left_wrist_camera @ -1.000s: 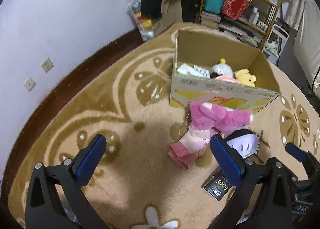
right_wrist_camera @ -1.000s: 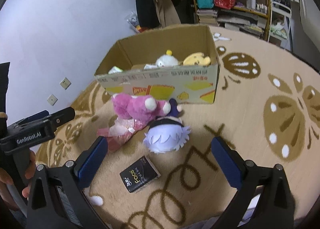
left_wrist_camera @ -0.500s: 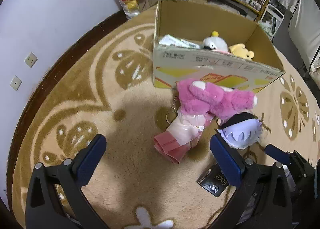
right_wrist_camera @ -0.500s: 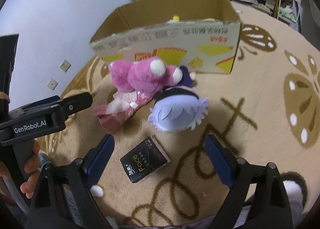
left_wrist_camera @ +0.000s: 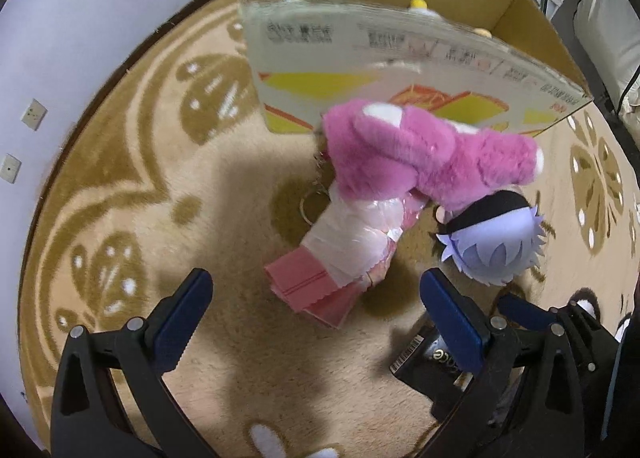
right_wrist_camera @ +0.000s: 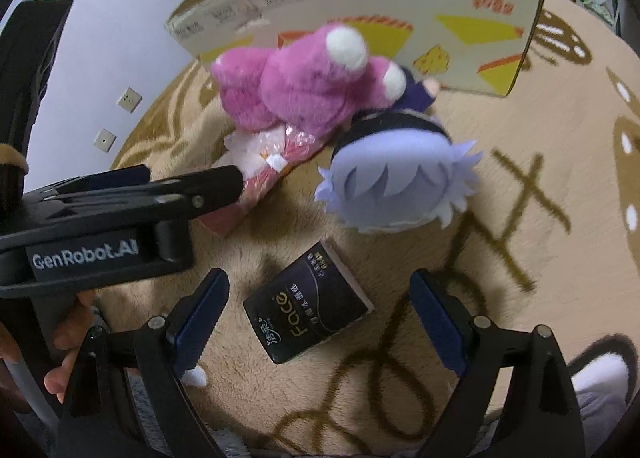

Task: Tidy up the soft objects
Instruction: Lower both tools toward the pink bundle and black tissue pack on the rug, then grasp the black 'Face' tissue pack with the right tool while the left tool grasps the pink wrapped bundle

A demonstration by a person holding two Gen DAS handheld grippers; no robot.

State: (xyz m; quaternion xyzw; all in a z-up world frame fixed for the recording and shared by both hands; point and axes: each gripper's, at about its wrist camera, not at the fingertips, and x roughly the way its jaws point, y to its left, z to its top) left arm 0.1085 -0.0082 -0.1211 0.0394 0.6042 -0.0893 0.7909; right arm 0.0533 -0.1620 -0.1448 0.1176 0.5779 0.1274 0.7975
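Left gripper (left_wrist_camera: 316,318) jaws spread wide, empty, above pink wrapped packet (left_wrist_camera: 336,254) on carpet (left_wrist_camera: 132,194). Right gripper (right_wrist_camera: 320,314) also agape, empty — over black tissue pack (right_wrist_camera: 308,306). Pink plush (left_wrist_camera: 420,154) lies against cardboard box (left_wrist_camera: 360,58); lilac-haired doll (right_wrist_camera: 396,182) just beside it.
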